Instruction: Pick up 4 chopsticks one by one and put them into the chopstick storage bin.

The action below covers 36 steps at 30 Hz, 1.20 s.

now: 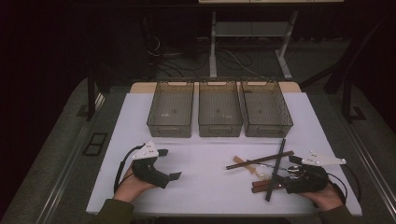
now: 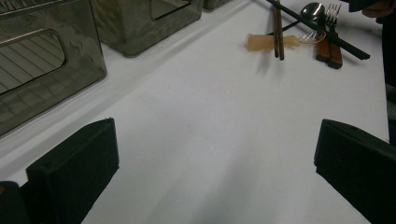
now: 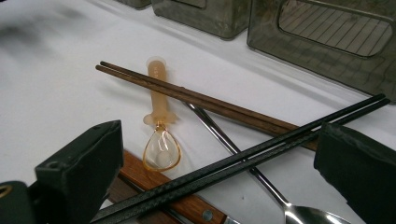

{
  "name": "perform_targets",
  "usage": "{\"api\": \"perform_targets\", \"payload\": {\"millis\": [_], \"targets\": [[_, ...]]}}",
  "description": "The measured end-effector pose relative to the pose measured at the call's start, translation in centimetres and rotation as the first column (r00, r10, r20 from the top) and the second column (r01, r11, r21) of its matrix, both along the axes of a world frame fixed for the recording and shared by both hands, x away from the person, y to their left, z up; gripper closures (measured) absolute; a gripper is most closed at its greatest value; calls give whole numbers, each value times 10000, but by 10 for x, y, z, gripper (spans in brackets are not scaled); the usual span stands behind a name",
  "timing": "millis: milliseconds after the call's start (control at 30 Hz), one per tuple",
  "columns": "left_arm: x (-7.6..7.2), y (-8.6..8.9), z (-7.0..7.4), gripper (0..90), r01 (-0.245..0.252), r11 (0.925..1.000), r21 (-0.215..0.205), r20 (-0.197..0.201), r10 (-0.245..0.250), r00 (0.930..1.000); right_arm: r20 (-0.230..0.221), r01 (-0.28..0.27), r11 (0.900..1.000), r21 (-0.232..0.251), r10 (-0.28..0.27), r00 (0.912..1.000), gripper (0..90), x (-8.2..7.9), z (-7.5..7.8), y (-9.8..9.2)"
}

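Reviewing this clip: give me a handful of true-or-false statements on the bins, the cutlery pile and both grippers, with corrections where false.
1. Three clear bins stand in a row at the far side of the table. True.
2. The bins hold cutlery. False: all three look empty.
3. The black chopsticks lie across the brown chopsticks. True.
4. The right gripper is shut on the spoon. False: its jaws stand open over the pile.
5. The left gripper holds a fork. False: its jaws are open with bare table between them; the fork lies in the pile.
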<state>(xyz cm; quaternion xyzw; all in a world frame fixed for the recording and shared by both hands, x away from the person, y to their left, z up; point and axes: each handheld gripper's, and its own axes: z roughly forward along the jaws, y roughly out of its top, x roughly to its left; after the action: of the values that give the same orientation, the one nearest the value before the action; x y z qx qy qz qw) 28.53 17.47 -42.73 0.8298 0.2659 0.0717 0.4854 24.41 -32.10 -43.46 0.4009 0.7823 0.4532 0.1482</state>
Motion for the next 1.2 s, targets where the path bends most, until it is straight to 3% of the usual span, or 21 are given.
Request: {"api": "perform_targets", "payload": {"millis": [300,433,633,700,933,1200], "targets": [[0,-2,-1,0,51,10000,53,-114,-51,9999,-320,218,9990,-384,-230,9992,19,5,6,-4],[0,0,0,0,-2,10000,69,-74,3,10000,-451,406,9983,-423,-425,9981,74,10,10,-7],[-1,0,0,0,-8,10000,19,-86,8,10000,-539,572,9974,-439,-595,9968,229,16,14,-11],[-1,0,0,0,8,10000,91,-65,-8,10000,-662,716,9959,-545,-752,9950,331,24,14,-13],[-1,0,0,0,52,10000,53,-85,-51,10000,-880,967,9932,-642,-1022,9909,555,46,15,-18],[-1,-1,0,0,106,9999,38,-102,-105,9999,-1047,1210,9891,-842,-1295,9860,738,63,14,-23]]}}
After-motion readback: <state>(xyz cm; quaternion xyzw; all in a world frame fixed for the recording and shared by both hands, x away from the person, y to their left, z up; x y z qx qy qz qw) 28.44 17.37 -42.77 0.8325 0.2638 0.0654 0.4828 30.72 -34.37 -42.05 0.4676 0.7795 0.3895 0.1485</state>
